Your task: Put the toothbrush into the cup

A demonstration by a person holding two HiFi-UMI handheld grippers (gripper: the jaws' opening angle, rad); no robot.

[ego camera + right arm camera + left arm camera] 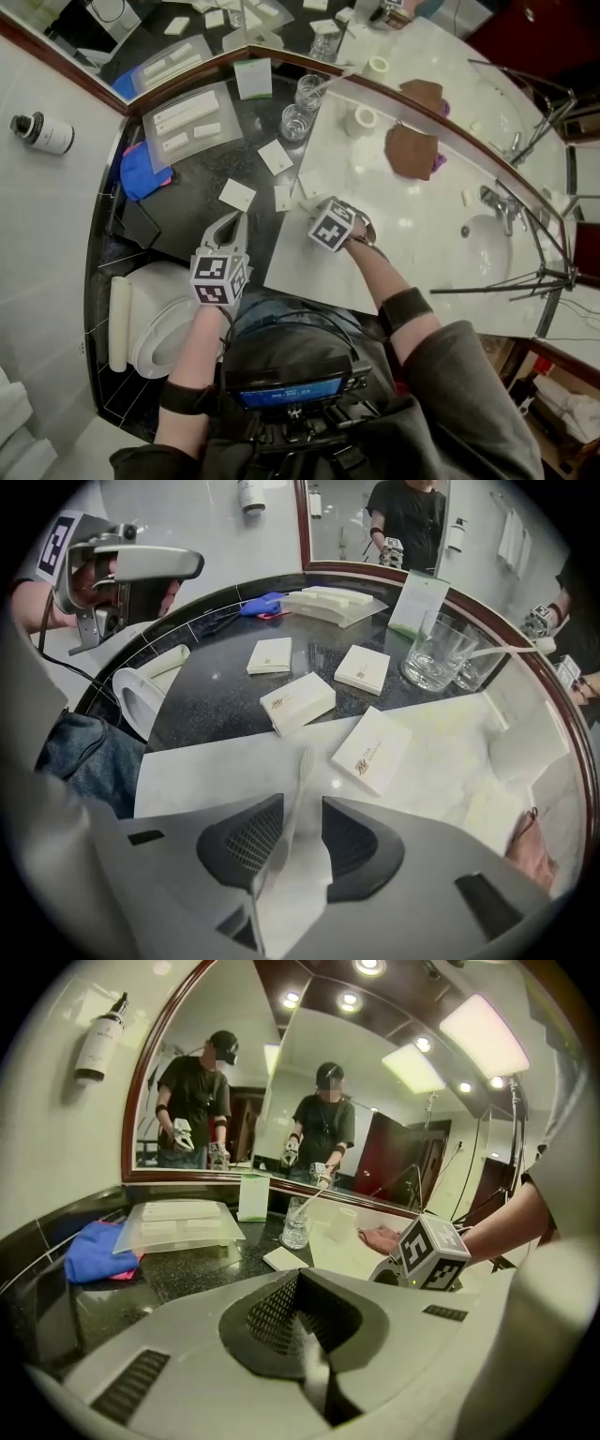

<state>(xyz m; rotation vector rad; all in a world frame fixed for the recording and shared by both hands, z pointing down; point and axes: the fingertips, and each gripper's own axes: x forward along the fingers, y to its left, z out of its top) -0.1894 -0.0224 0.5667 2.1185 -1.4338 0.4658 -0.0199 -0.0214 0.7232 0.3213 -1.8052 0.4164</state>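
Right gripper view shows the toothbrush (298, 780) lying flat on the white counter (206, 771). It is between the spread jaws of the right gripper (302, 822), which do not squeeze it yet. It is thin and lies low, so I think the jaws may slip off it or push it away. The cup (433, 653) is well apart. The right hand points steeply down. The left gripper (302, 1312) is pressed together and empty.
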